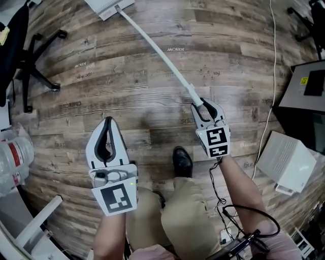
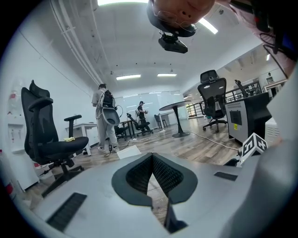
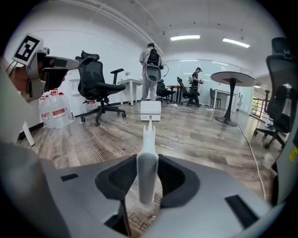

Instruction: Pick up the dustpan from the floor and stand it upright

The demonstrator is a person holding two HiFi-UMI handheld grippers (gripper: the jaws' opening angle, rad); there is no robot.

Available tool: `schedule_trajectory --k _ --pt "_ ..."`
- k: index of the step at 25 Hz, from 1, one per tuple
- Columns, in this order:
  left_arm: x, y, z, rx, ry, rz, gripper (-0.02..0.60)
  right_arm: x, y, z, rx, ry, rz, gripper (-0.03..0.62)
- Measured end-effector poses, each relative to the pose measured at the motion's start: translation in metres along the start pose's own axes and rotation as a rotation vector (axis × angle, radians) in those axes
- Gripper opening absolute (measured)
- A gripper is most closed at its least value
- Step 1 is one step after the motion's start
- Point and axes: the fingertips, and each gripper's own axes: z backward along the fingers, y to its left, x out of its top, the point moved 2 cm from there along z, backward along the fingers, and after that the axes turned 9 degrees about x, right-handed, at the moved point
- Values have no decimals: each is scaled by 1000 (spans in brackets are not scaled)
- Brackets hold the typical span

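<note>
Here, the right gripper (image 1: 204,108) clamps the end of the dustpan's (image 1: 108,6) long white handle (image 1: 162,48); the pan lies on the wood floor (image 1: 127,86) well ahead, its contents unseen. The left gripper (image 1: 107,122) hangs alongside, jaws together and empty. An office chair (image 1: 31,56) stands ahead-left of it.

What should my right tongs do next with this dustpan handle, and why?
Probably raise the handle end straight up. The right tongs are shut on the tip of the dustpan handle, which slants low toward the pan resting on the floor, so lifting should pivot it upright.
</note>
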Motion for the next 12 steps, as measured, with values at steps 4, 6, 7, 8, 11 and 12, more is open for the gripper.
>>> schedule_trajectory --k 4,6,7,8,11,12 --pt "24 12 10 16 21 12 9 25 7 18 8 9 -9 136" --pt "36 16 13 14 27 11 9 37 12 28 15 16 -8 136" --pt "43 18 13 12 28 10 9 44 13 32 18 17 -6 136" --pt "50 19 13 11 28 12 9 52 14 37 19 18 -4 136" --pt "73 23 15 9 27 26 9 71 19 52 21 29 -7 136" --pt "81 24 16 4 25 27 9 76 21 58 22 36 -10 136"
